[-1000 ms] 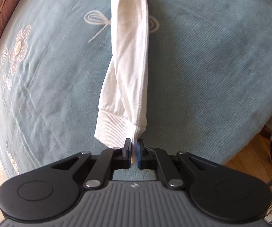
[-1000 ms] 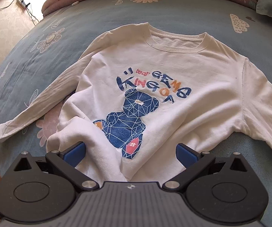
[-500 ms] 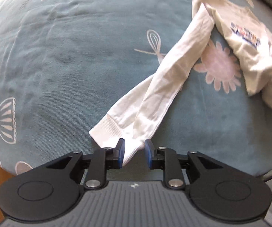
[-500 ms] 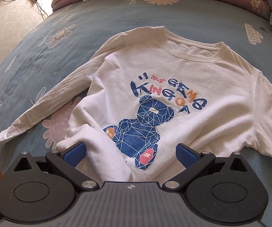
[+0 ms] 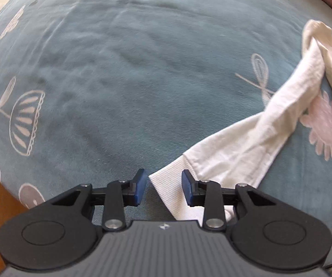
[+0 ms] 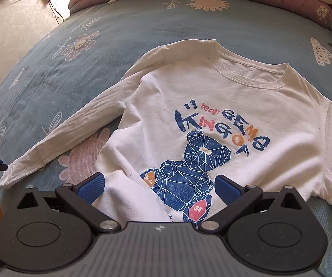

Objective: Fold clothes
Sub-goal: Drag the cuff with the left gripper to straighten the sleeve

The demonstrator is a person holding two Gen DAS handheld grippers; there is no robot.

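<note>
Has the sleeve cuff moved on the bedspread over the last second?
Yes. The cuff, pinched off the bed edge a second ago, now lies flat by the pink flower print; the left gripper has opened.

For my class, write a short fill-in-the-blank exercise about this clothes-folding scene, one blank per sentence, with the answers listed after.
1. The white sweatshirt lies spread on a blue-green ____ with flower patterns.
2. The jaws of the left gripper stand ____, with the ribbed cuff lying between them.
3. The animal printed in blue on the sweatshirt's chest is a ____.
4. The jaws of the right gripper stand ____ over the sweatshirt's hem.

Answers: bedspread; open; bear; open
</note>
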